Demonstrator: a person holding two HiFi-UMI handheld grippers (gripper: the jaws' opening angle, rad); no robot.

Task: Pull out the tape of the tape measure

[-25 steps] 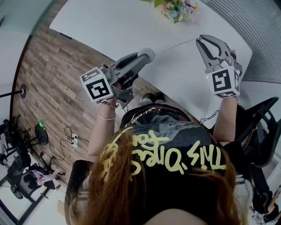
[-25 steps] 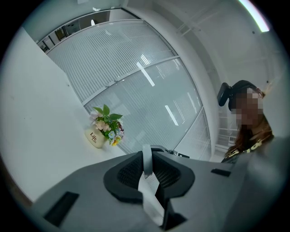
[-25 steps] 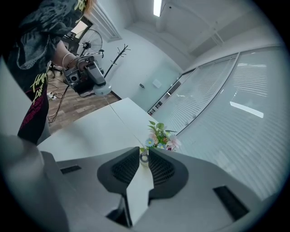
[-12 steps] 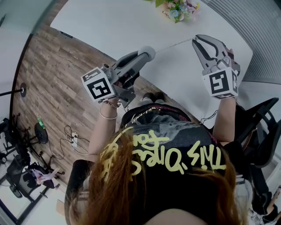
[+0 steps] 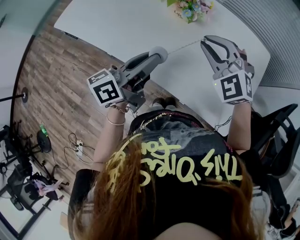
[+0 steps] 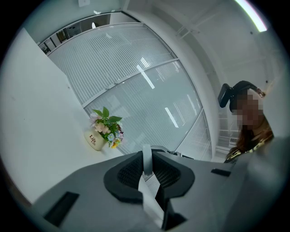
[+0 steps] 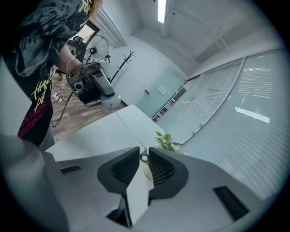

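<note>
Right gripper [image 5: 205,41], pinched on the tape's end ring [image 7: 144,157], has drifted slightly toward the left gripper [image 5: 153,58], which is clamped on the tape measure case [image 5: 161,52] above the white table [image 5: 108,28], so the thin tape [image 5: 185,46] strung between them looks no longer, and I judge the pull has gained nothing.

Bright, even indoor light falls from a ceiling strip lamp [image 7: 161,11]; the white worktop [image 5: 122,33] glares softly. Both gripper views bend strongly at dark, vignetted edges.

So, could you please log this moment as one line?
left gripper: shut on tape measure | right gripper: shut on tape end | tape: stretched between grippers over table
</note>
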